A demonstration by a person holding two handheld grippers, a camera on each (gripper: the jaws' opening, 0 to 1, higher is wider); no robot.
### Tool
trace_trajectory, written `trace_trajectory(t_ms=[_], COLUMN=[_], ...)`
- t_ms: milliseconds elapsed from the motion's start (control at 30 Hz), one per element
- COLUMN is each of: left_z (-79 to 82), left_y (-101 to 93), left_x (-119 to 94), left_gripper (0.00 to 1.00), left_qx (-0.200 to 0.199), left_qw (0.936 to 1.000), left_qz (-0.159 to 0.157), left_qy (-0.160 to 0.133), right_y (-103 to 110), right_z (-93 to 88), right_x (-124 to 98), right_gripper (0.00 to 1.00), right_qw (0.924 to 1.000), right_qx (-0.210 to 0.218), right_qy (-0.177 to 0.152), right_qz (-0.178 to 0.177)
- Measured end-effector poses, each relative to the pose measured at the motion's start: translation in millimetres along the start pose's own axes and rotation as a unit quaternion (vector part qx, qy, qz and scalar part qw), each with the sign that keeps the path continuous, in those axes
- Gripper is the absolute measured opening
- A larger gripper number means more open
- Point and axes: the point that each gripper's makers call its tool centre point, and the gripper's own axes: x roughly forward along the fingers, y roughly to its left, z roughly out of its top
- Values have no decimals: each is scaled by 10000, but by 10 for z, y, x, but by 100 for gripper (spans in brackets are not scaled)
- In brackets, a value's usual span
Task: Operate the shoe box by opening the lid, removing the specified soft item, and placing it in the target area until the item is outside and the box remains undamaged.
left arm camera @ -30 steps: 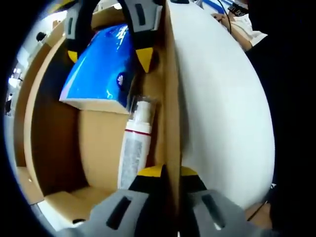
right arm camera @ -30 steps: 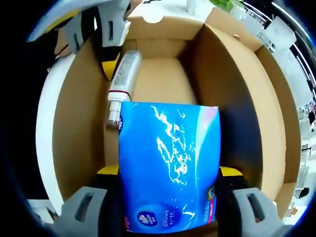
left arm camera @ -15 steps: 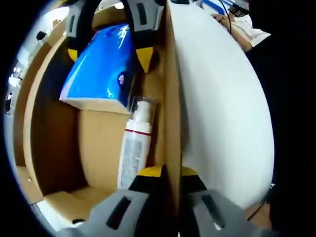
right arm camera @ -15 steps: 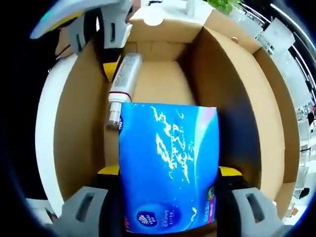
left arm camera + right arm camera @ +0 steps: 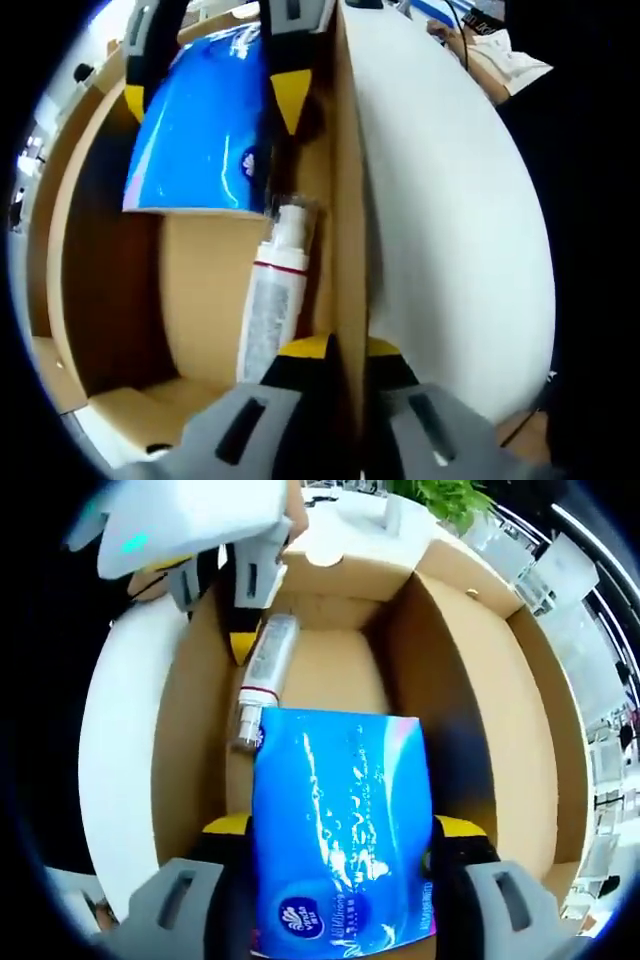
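Two grippers are working the open brown cardboard shoe box (image 5: 470, 730). Your right gripper (image 5: 338, 880) has its jaws clamped on the glossy blue plastic-wrapped tissue pack (image 5: 340, 830); the pack sits between the yellow-tipped fingers (image 5: 225, 825), its bottom end toward the camera and its far edge pointing into the box. In the left gripper view that same blue pack (image 5: 195, 130) sits ahead of your jaws at the far end of the box, with the right gripper (image 5: 215, 90) pinching it from both sides.

Your left gripper (image 5: 335, 350) is closed narrow on the box's upright side wall (image 5: 345, 200), one jaw inside the box, one outside against the wall's white outer face. In the right gripper view it (image 5: 235, 600) shows at the far left corner of the box.

A white cylindrical tube with a red band and clear cap (image 5: 272, 290) lies on the box floor just inside that gripped wall, directly ahead of your left jaws. From the right gripper the tube (image 5: 262, 675) lies just beyond the pack's far left corner.
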Motion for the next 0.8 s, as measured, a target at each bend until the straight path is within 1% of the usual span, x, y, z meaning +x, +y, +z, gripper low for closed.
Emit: trace_trajectory(t_ms=[100, 200, 300, 333, 400, 433, 567, 667, 700, 733, 767, 800], left_z=[6, 7, 13, 13, 12, 13, 26, 33, 34, 34, 32, 29], left_y=[7, 9, 17, 16, 13, 11, 23, 32, 33, 33, 31, 25], left_x=[0, 1, 1, 1, 1, 3, 4, 4, 4, 4, 5, 6], left_gripper=[4, 4, 4, 4, 4, 4, 4, 4, 4, 4, 4, 4], left_qx=[-1, 6, 6, 5, 9, 9, 9, 10, 8, 6, 7, 3], left_qw=[10000, 10000, 10000, 10000, 10000, 10000, 10000, 10000, 10000, 10000, 10000, 10000], left_qz=[-2, 0, -5, -5, -2, -1, -1, 1, 0, 0, 0, 1], left_qy=[-1, -1, 2, 3, 3, 5, 8, 12, 12, 11, 11, 14], right_y=[47, 67, -51, -71, -39, -36, -25, -52, -55, -63, -65, -80], right_z=[-4, 8, 37, 41, 25, 25, 2, 5, 4, -15, -18, -42], right_x=[-66, -142, -229, -277, -348, -384, -568, -757, -776, -875, -895, -999], right_gripper=[71, 70, 70, 70, 69, 69, 69, 69, 69, 69, 69, 69], right_qw=[9998, 9996, 9994, 9994, 9993, 9991, 9986, 9986, 9986, 9985, 9985, 9983], right_qx=[-169, -227, -250, -140, -275, -297, -413, -329, -317, -300, -300, -269], right_qy=[131, 152, 67, 43, 75, 78, 94, -14, -23, -52, -62, -101], right_qz=[16, -31, -244, -300, -246, -280, -311, -406, -418, -452, -460, -502])
